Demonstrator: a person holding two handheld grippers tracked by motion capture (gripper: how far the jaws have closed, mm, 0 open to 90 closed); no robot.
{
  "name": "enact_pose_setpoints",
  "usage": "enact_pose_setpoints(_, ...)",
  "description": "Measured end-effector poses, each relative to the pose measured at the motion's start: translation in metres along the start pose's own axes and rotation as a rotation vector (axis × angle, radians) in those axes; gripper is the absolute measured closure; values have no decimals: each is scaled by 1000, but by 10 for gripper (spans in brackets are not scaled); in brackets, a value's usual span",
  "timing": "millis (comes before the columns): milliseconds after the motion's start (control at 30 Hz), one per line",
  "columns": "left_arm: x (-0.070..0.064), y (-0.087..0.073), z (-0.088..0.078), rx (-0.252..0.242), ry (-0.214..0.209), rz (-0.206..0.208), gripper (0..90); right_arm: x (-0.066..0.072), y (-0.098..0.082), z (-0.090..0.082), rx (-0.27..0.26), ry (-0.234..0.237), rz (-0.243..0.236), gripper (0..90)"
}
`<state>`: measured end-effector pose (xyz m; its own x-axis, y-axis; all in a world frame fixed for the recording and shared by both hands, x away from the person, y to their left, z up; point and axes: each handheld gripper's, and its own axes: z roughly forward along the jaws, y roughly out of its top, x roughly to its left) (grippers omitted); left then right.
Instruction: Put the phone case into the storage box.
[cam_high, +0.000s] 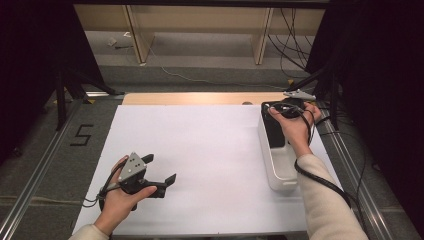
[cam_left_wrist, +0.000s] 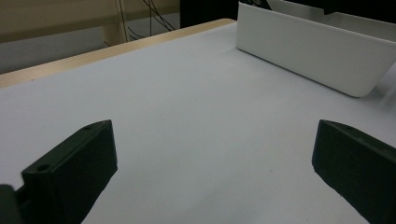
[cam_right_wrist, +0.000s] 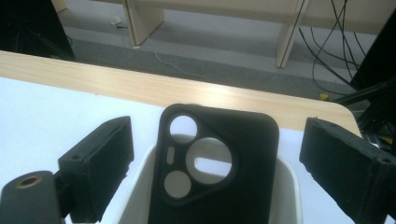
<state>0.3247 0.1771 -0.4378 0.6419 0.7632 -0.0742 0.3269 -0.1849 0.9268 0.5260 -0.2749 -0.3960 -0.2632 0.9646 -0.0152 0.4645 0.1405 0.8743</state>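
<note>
2 black jaws of the right hand-held gripper flank a black phone case standing upright in the far end of a long white bin at the right edge of the white tabletop; a gap shows on each side of the case, so the pads do not press it. The risk, judged from here: the case leans loosely against the bin's end wall, and jaws meeting it off-centre could tip it flat into the bin or pinch its thin, flexible wall so that it buckles and slips free on the lift. A jaw could also catch the bin's rim and drag the light container across the sheet. The case is matte black, soft-looking, with 1 large round cut-out, 2 smaller circles and a short slot in its camera panel. Near left, the left hand-held gripper rests above the bare sheet, jaws spread wide, holding nothing.
</note>
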Motion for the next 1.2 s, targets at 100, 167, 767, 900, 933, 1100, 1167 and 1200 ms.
enact_pose_setpoints(100,0,0,0,-1,0,3,0,0,0,-4,-7,7,-1,132)
enact_pose_setpoints(167,0,0,0,0,1,3,0,0,-1,-7,-5,14,-4,145)
enact_pose_setpoints(767,0,0,0,-1,4,4,0,3,-9,-23,-16,58,-14,151)
enact_pose_setpoints(900,0,0,0,-1,3,3,0,5,-10,-26,-18,67,-17,153)
enact_pose_setpoints(933,-1,0,0,0,4,3,0,5,-10,-27,-19,70,-17,153)
enact_pose_setpoints(1100,-1,0,0,-1,5,3,0,8,-10,-34,-23,82,-25,153)
enact_pose_setpoints(1167,-1,0,0,0,6,-1,0,9,-10,-37,-29,88,-29,153)
enact_pose_setpoints(1200,-1,0,0,0,6,0,0,10,-9,-39,-29,90,-28,153)
